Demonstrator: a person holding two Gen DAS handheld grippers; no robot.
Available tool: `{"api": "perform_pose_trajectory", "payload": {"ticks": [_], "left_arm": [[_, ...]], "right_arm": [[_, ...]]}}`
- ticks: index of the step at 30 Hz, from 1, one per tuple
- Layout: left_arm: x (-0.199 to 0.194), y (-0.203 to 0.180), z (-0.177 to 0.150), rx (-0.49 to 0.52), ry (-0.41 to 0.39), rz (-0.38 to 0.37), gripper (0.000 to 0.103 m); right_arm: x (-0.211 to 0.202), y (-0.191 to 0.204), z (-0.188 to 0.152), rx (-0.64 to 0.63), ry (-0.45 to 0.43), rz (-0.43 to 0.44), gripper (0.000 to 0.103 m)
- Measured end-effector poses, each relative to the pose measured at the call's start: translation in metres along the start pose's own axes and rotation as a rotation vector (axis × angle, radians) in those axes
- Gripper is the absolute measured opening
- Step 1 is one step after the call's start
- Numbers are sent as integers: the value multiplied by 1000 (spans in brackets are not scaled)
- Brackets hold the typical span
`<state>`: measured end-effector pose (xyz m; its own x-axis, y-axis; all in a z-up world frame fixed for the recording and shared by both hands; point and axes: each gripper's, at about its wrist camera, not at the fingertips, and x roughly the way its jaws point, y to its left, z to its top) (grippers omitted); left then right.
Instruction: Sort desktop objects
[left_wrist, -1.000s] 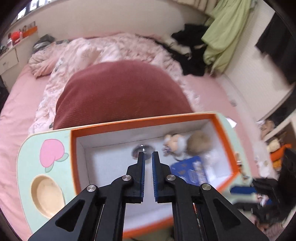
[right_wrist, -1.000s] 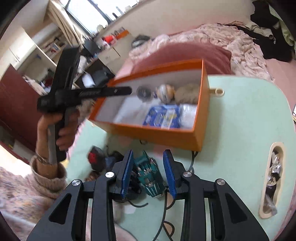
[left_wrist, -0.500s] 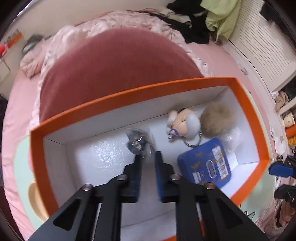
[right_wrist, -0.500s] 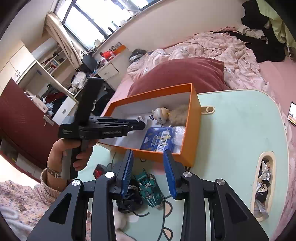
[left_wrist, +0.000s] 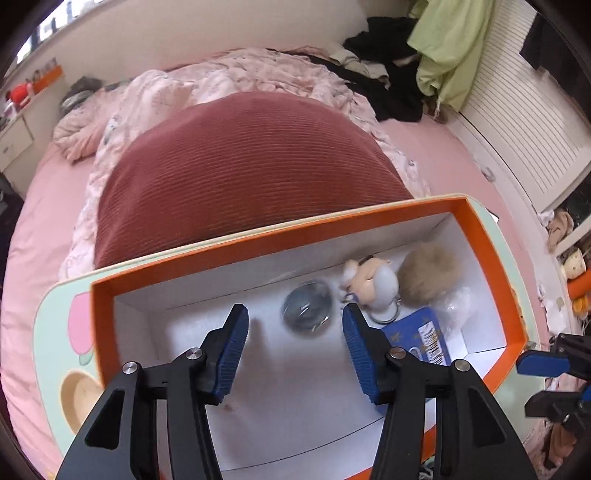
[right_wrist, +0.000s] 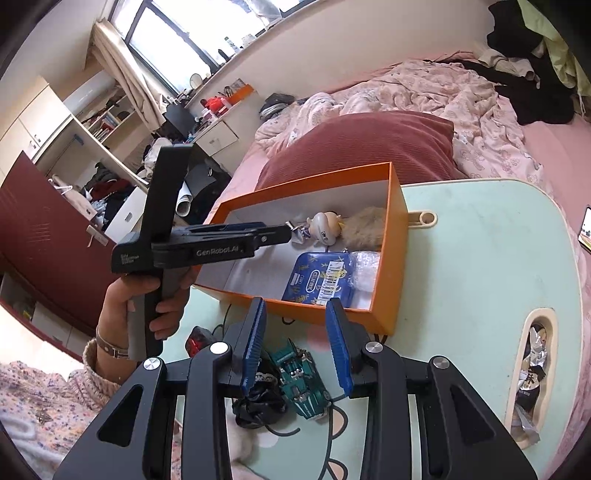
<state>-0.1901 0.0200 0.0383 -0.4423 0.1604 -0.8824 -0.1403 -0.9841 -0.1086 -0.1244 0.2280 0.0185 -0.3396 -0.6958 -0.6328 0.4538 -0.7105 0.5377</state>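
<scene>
- Orange box (left_wrist: 258, 236) holds a small round shiny trinket (left_wrist: 307, 311), lying loose on its white floor.
- Left gripper (left_wrist: 293, 332) has just spread its jaws; nothing between the pads, trinket at about 1 o'clock beyond the tips.
- Right gripper (right_wrist: 293, 341) hangs part-open and empty; a green toy car (right_wrist: 301, 384) lies at 6 o'clock below its tips, long axis running 11 to 5, nearer this hand.

A lived-in bedroom: unmade bed (left_wrist: 229, 85), strewn clothes (left_wrist: 384, 77), cluttered shelves (right_wrist: 107, 118).
</scene>
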Motion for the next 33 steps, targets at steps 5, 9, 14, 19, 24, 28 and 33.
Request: {"api": "perform_pose_trajectory", "payload": {"ticks": [5, 9, 14, 19, 24, 28, 33], "left_arm": [[15, -8, 0, 30, 52, -1, 29], [11, -3, -3, 14, 44, -9, 26], [-22, 9, -14, -49, -37, -110, 6], [-56, 18, -30, -71, -106, -148, 7], [-40, 23, -33, -85, -55, -101, 42], [-36, 15, -35, -8, 2, -62, 55], [-36, 15, -33, 38, 26, -30, 55]], "right_arm": [[0, 0, -1, 3, 1, 2, 35], [1, 0, 0, 2, -1, 1, 35], [2, 10, 16, -29, -12, -11, 35], [21, 29, 51, -88, 11, -117, 35], [69, 31, 79, -133, 119, -258, 35], [98, 29, 86, -171, 204, -323, 35], [131, 28, 89, -227, 318, -364, 44]]}}
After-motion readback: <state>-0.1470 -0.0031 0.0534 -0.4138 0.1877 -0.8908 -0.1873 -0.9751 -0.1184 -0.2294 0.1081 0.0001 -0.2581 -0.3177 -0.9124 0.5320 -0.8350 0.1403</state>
